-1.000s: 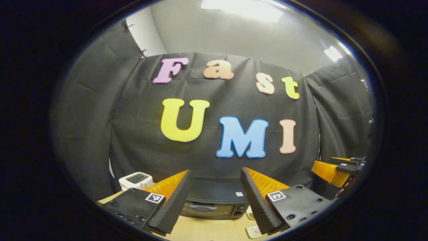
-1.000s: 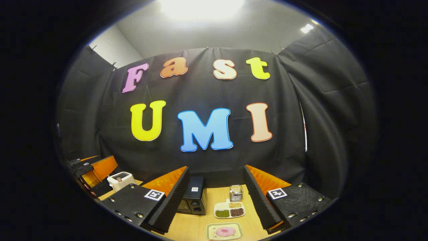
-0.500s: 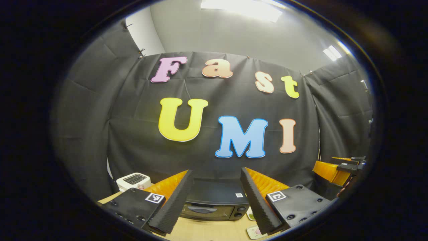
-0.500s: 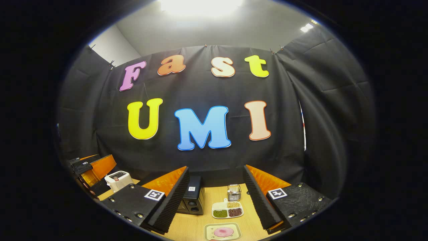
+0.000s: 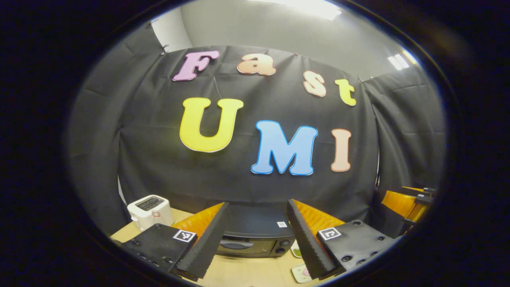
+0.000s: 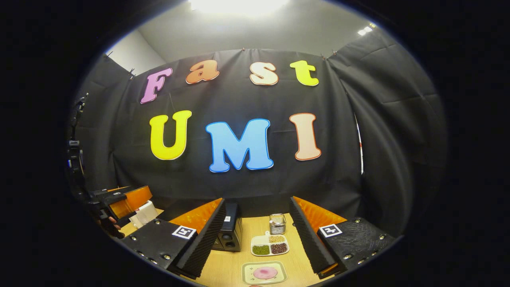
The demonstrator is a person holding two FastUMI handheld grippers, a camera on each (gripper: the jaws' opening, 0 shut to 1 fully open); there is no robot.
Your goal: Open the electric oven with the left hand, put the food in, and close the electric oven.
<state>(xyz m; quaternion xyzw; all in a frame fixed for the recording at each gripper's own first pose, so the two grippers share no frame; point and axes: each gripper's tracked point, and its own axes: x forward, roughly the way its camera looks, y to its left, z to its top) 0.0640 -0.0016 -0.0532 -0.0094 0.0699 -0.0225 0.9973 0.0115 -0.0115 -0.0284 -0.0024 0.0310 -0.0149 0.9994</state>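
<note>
left gripper (image 5: 255, 239) jaws wide apart, held nothing, aimed at oven (image 5: 255, 235) | right gripper (image 6: 259, 239) jaws wide apart, held nothing | oven at table (image 6: 231, 271) back edge, door shut | food (image 6: 265, 272) on tray (image 6: 247, 275) at front edge | toaster (image 5: 149, 209) at back left corner

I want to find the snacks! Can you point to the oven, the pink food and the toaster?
electric oven (image 5: 244, 247), left gripper view, on its glass door.
pink food (image 6: 265, 272), right gripper view, on the middle of the pink round.
toaster (image 5: 149, 211), left gripper view, on its white front.
</note>
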